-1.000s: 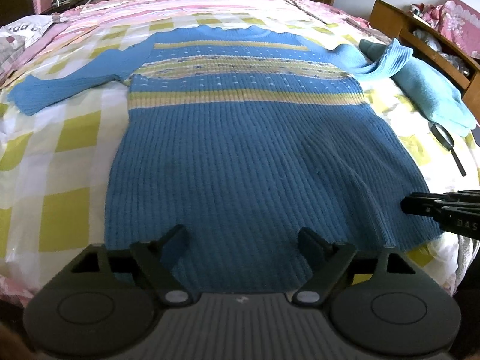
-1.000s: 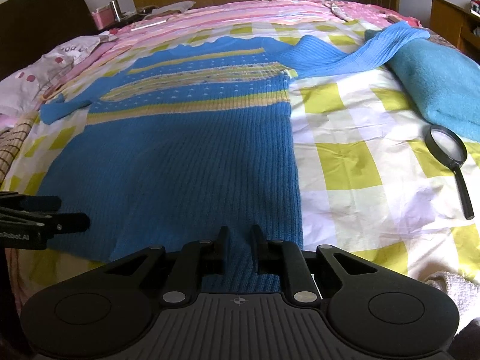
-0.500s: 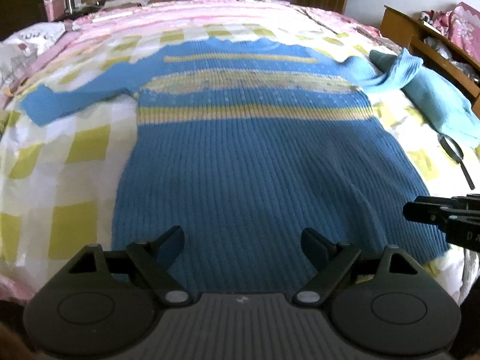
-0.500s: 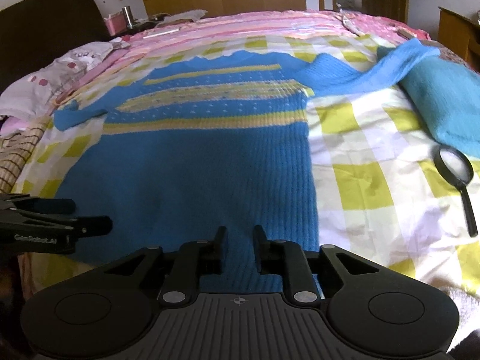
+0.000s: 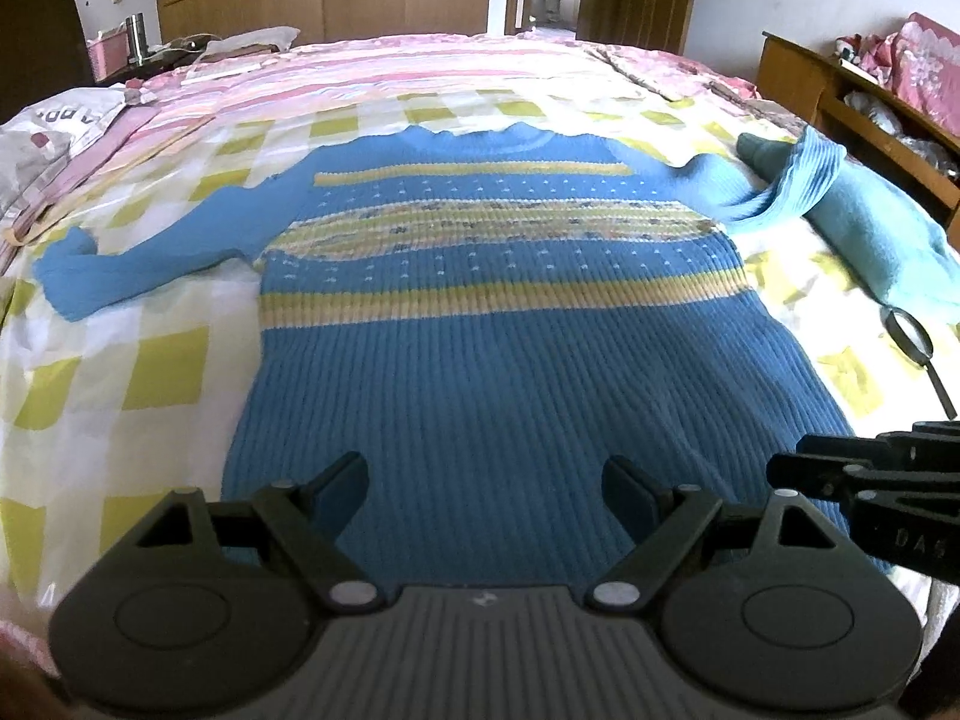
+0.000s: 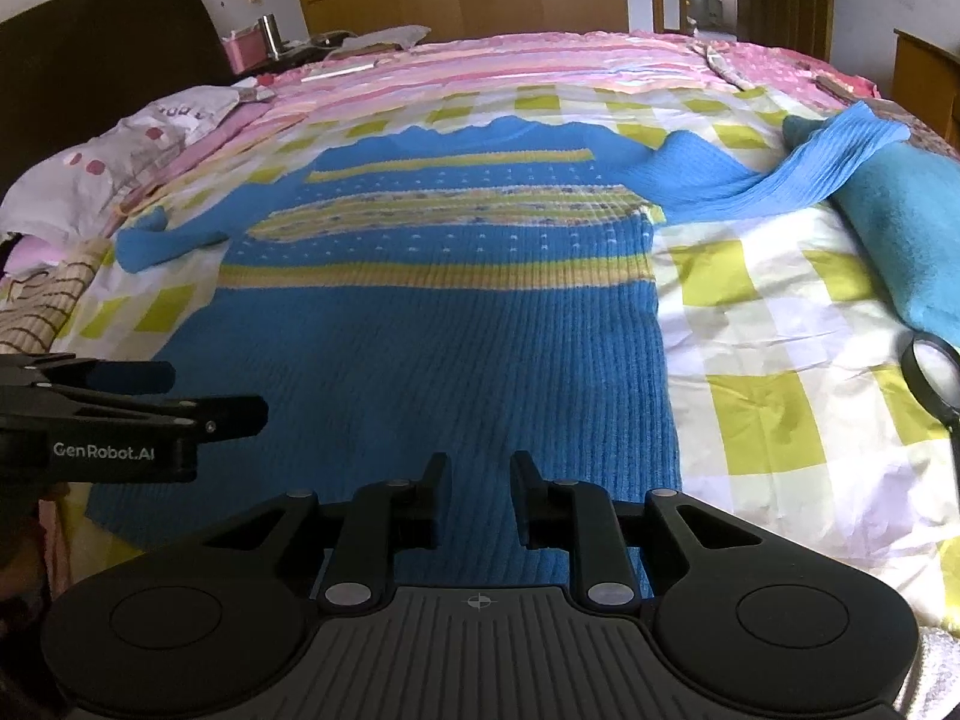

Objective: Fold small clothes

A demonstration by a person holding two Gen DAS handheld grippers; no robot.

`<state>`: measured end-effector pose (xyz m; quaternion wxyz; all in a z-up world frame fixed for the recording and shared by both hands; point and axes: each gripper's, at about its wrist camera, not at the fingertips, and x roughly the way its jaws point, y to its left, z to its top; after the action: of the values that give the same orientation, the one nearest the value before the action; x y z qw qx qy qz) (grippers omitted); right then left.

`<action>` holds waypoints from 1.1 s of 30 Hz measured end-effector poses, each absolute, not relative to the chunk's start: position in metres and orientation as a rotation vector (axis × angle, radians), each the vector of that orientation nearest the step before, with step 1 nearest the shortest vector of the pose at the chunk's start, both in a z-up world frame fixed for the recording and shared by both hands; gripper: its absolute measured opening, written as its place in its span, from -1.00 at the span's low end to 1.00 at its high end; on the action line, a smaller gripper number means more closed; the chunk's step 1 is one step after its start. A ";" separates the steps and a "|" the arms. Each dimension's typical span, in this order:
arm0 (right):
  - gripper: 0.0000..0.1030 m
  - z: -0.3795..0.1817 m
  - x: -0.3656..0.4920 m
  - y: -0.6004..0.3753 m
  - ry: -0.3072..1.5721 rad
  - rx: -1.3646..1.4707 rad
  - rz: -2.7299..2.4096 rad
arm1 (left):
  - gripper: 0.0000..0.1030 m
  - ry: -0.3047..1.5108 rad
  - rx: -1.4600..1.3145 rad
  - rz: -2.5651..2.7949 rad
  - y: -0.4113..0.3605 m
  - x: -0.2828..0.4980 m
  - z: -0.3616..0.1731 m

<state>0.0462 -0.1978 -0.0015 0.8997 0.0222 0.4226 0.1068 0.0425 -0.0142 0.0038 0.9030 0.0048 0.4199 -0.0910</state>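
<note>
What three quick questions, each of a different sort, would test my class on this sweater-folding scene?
1. True or false: the sweater lies spread flat on the bed.
2. Which gripper stands wider open: A the left gripper, B the right gripper?
3. Fill in: the sweater's far right sleeve drapes over a folded teal ____.

Key: 1 true; 2 A; 3 blanket.
</note>
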 end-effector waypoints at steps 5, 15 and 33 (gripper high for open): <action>-0.57 -0.006 0.053 -0.192 0.897 0.027 0.222 | 0.76 0.879 0.000 -0.197 -0.015 0.050 -0.001; -0.56 -0.008 0.065 -0.189 0.907 0.021 0.223 | 0.76 0.899 -0.007 -0.199 -0.016 0.061 -0.006; -0.56 0.003 0.104 -0.256 0.850 0.170 0.126 | 0.76 0.890 0.004 -0.275 -0.059 0.103 0.004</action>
<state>0.1039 -0.2563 0.0032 0.9055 0.0821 0.4117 0.0610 0.1032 -0.0593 0.0043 0.8935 0.0020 0.4290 -0.1326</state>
